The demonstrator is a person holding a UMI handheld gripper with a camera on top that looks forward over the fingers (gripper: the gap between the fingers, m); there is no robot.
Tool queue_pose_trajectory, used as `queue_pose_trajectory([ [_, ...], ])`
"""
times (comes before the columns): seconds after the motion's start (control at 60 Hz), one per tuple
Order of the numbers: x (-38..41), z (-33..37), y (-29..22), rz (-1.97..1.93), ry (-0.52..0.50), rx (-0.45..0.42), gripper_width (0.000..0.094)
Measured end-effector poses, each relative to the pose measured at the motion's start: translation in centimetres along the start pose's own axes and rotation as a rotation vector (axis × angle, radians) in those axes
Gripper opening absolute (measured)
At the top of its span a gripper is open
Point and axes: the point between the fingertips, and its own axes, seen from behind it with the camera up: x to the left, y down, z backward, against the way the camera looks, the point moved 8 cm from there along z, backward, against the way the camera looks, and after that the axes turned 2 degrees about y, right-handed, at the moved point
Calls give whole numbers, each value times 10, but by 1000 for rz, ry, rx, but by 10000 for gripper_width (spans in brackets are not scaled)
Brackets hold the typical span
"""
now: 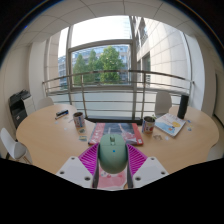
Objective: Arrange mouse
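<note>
A pale grey-green computer mouse (113, 151) sits between my fingers, its nose pointing away from me. My gripper (113, 158) is shut on the mouse, with the magenta pads (90, 158) pressing on its left and right sides. The mouse is held above the near edge of a pale wooden table (45, 132). Just beyond the mouse lies a pink patterned mat (114, 131) on the table.
A dark mug (79, 119) stands left of the mat and a cup (148, 124) to its right. Books or papers (171, 124) lie at the far right. A small dark object (62, 113) lies at the far left. Chairs and a large window stand behind the table.
</note>
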Motion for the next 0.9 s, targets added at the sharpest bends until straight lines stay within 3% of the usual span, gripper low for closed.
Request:
queue_pose_trajectory([
  [0.183,42,-52,88,7,-9,162,396],
  [0.383,48,-74,122,-12,-9,244,525],
  [0.433,46,-71,119,4,6,237,650],
  [0.483,45,-65,116,22,15,238,841],
  [0.5,46,-63,114,27,18,236,858],
  [0.533,46,-53,106,32,25,237,823],
  [0.6,47,-41,97,32,36,220,860],
  [0.9,62,88,42,17,81,138,851],
])
